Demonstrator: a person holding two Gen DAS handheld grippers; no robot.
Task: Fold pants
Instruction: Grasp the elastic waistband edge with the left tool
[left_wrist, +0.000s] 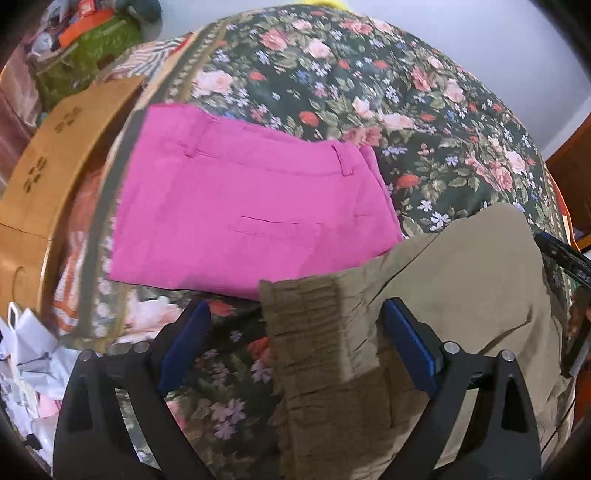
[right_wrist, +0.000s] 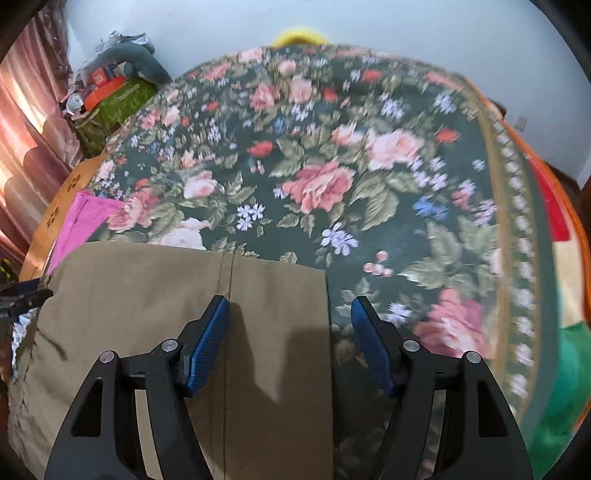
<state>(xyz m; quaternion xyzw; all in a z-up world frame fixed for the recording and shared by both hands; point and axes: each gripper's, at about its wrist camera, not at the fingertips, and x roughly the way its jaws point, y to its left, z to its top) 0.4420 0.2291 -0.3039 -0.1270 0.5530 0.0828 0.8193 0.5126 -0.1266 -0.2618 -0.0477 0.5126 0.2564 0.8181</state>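
With the olive-khaki cotton pants (left_wrist: 461, 280) spread at the lower frame on the floral bedspread (left_wrist: 369, 74), both the left hand-held gripper (left_wrist: 295, 325) and right hand-held gripper (right_wrist: 290, 314) are held wide open, empty, and matching edges should be pinched evenly.

The left wrist view is taken from low over the bed (left_wrist: 424, 92), close above the elastic waistband of the khaki pants (left_wrist: 461, 277), looking forward and slightly down between the left tongs (left_wrist: 295, 321). The pink pants (left_wrist: 240, 206) and a cardboard box (left_wrist: 62, 155) are seen just ahead and to the left. The right wrist view is taken equally near, above the khaki pants (right_wrist: 147, 295), facing the far wall between the right tongs (right_wrist: 290, 314). The khaki pants, the floral bed cover, the pink pants (right_wrist: 81, 221) and the box are shared by both views.
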